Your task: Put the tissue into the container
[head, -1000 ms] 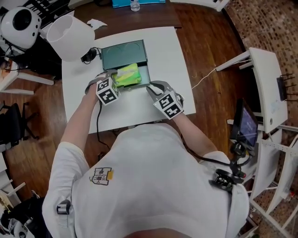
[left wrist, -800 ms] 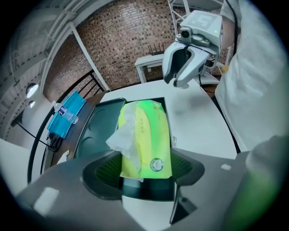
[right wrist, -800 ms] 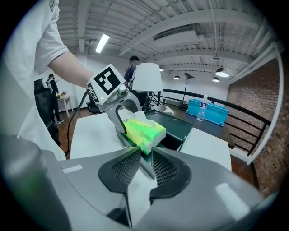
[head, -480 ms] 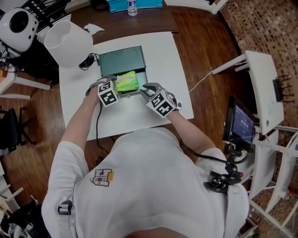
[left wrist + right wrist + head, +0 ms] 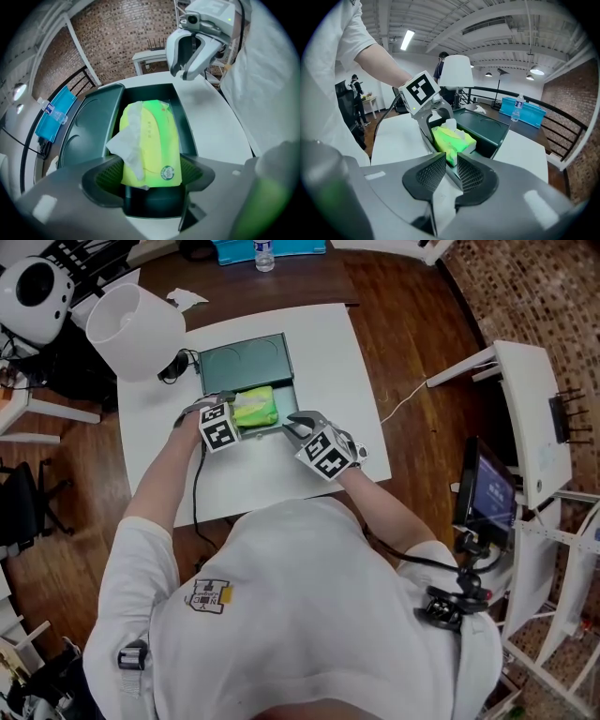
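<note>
The green tissue pack (image 5: 150,140) lies inside the dark green container (image 5: 186,123). Its long axis runs straight away from the left gripper (image 5: 149,176), along the line of the jaws. Those jaws are opening, with the pack's near end between them. The pads stand close against its sides, and we cannot tell whether they touch it. We judge that the coming move turns on this alignment: a pull-back along the pack's own axis would leave it where it sits.

The left gripper is the nearer one. The right gripper (image 5: 451,171) is at the container's right near corner, just beside it, with its jaws drawn to a narrow gap and nothing between them.

The left gripper view shows a white sheet (image 5: 127,143) sticking out of the pack's top, and the container walls on both sides of the pack. Only the head view shows the container's open lid (image 5: 246,357) lying flat on the far side, on the white surface (image 5: 328,362). The right gripper view shows the pack standing above the container's rim.
</note>
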### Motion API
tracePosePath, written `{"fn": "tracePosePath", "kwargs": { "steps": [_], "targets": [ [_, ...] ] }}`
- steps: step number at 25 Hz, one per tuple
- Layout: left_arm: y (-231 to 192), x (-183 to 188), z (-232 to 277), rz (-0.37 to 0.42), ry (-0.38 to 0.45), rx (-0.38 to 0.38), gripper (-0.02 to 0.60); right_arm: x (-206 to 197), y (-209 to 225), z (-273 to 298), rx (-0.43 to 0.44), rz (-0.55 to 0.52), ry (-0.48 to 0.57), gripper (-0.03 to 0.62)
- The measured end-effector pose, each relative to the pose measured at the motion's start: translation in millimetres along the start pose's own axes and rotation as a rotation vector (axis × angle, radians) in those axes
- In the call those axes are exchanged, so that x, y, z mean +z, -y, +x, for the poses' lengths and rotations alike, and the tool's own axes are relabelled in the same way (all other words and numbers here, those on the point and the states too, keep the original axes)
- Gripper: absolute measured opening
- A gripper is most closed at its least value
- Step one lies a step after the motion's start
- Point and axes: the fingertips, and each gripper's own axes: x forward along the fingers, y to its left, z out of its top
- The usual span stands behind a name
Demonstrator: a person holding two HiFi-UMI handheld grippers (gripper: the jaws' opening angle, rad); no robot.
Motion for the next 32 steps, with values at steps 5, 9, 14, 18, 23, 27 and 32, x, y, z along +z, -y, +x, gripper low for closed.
{"fn": "tracePosePath", "kwargs": {
  "steps": [5, 9, 14, 18, 23, 27, 32],
  "targets": [
    [0.1, -0.3, 1.1, -0.01, 0.0, -0.016, 0.359, -3.8, -0.6, -0.5, -0.004, 0.008, -0.004, 0.069],
    [-1.9, 0.7, -3.8, -0.033, 0.023, -0.018, 0.393, -4.7, -0.3, -1.2, -0.008, 0.013, -0.005, 0.066],
    [-6.8, 10.6, -16.8, -0.081, 0.095, -0.029, 0.411, -7.6, 0.2, -0.2, -0.004, 0.017, -0.008, 0.066],
    [-9.0, 17.5, -29.3, -0.104, 0.139, -0.051, 0.439, -7.2, -1.3, 0.7, -0.001, 0.018, -0.004, 0.066],
    [-9.0, 17.0, -39.8, -0.106, 0.155, -0.017, 0.439, -7.6, -5.1, 1.2, 0.004, 0.017, 0.001, 0.066],
    [-16.8, 22.8, -65.9, -0.146, 0.236, 0.078, 0.439, -5.0, -4.5, -1.3, -0.001, 0.017, 0.014, 0.066],
    [-14.9, 31.2, -119.0, -0.31, 0.443, 0.233, 0.368, -4.9, -4.4, -13.8, -0.008, 0.022, 0.048, 0.066]
  ]
}}
